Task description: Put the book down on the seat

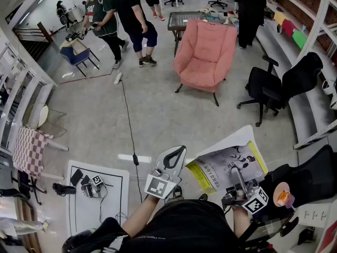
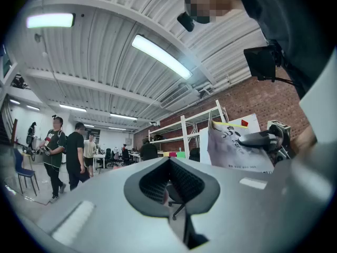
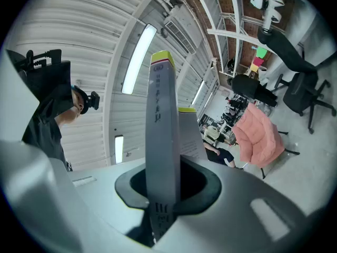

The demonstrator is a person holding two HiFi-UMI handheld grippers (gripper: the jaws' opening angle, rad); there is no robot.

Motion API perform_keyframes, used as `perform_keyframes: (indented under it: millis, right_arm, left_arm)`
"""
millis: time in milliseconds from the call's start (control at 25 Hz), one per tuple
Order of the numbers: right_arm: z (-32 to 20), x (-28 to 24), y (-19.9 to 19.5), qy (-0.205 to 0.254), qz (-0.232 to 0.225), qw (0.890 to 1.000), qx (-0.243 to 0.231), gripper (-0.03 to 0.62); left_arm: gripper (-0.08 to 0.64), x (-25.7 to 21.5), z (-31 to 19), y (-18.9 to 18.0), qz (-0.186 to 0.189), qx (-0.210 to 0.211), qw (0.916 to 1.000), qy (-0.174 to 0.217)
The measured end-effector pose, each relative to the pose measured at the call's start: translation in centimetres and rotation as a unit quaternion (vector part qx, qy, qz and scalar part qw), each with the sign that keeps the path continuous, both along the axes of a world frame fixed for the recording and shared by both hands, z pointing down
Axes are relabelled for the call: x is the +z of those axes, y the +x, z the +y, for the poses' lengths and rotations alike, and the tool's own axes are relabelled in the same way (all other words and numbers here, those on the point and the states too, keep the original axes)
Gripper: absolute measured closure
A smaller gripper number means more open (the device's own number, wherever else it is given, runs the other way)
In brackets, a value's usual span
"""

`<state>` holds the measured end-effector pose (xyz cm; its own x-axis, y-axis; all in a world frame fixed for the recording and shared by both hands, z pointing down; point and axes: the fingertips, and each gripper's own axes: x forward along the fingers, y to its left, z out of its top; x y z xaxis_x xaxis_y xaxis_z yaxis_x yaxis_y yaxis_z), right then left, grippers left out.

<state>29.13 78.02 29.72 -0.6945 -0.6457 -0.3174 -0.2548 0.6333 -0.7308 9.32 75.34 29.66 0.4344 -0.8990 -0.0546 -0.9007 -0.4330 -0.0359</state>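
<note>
In the head view a grey book (image 1: 226, 165) with a yellow strip is held low at the right, tilted up, with my right gripper (image 1: 235, 181) shut on its near edge. The right gripper view shows the book's spine (image 3: 160, 141) standing upright between the jaws of my right gripper (image 3: 163, 194). My left gripper (image 1: 176, 154) hangs to the left of the book, shut on nothing. From the left gripper (image 2: 171, 186) the book (image 2: 231, 146) shows at the right. The pink armchair (image 1: 205, 57) stands well ahead on the floor, its seat bare; it also appears as the pink armchair (image 3: 258, 136) in the right gripper view.
Two black office chairs (image 1: 279, 86) stand right of the armchair, by long white shelves (image 1: 305, 30). Several people (image 1: 131, 20) stand at the back left. A black cable (image 1: 129, 120) runs across the floor. A white mat (image 1: 95, 194) with tools lies at my lower left. A dark table (image 1: 184, 20) is behind the armchair.
</note>
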Motion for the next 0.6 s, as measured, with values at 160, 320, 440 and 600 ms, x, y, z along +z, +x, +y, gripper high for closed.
perform_keyframes:
  millis: [160, 320, 440, 600]
  right_arm:
    - [-0.1, 0.0, -0.2, 0.001, 0.001, 1.0, 0.001, 0.509]
    - [-0.8, 0.1, -0.7, -0.005, -0.017, 1.0, 0.002, 0.503]
    - [-1.4, 0.0, -1.3, -0.01, -0.022, 1.0, 0.005, 0.492]
    - [-2.1, -0.1, -2.7, -0.009, -0.015, 1.0, 0.009, 0.489]
  left_arm:
    - [0.563, -0.1, 0.2, -0.3, -0.001, -0.001, 1.0, 0.002]
    - [0.563, 0.1, 0.0, -1.1, 0.0, -0.001, 1.0, 0.004]
    - [0.563, 0.0, -0.3, -1.7, 0.002, 0.001, 1.0, 0.005]
    - [0.563, -0.1, -0.8, -3.1, 0.006, 0.005, 1.0, 0.005]
